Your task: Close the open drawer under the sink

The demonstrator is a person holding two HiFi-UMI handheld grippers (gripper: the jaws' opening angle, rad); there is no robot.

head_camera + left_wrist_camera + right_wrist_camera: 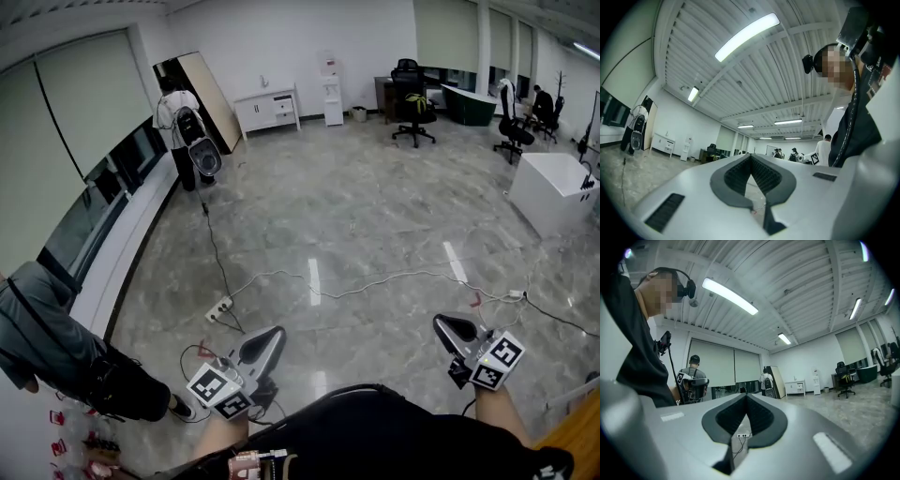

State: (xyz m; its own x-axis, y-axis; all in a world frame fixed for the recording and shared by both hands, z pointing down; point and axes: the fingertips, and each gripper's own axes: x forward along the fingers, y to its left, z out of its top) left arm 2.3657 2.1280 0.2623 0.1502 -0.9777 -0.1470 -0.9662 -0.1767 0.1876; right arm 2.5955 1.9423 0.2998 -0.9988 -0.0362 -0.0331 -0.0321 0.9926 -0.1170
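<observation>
**A:** Drawer first: where is it?

**B:** We cannot tell. None of our views shows a sink or an open drawer. We see only a wide grey floor [375, 206], with a white cabinet [268, 110] at its far edge against the wall. The cabinet is too far off to read its fronts.

**A:** And our grippers?

**B:** In the head view both sit low at the floor's near edge, well apart. They are on either side of our dark top, tips pointing out over the floor. The left gripper [269, 337] is shut. In its own view the ribbed fingers [736, 176] meet at the tips and nothing is between them. Only a narrow slit of floor shows below where they touch.

**A:** The right one?

**B:** The right gripper [448, 326] is the same. Its fingers [729, 418] are pressed together at the tips and hold nothing. Through the slit under them we see the strip [742, 435] lying far off on the floor.

**A:** What else is on the floor?

**B:** The strip sits toward the left edge in the head view, and a cable [375, 278] runs from it across to the right edge. A black chair [413, 112] stands near the far edge. One person [183, 122] stands by the far-left corner beside the windows. Another person [56, 342] crouches at the near-left corner. A white box [553, 192] stands by the right edge.
</observation>
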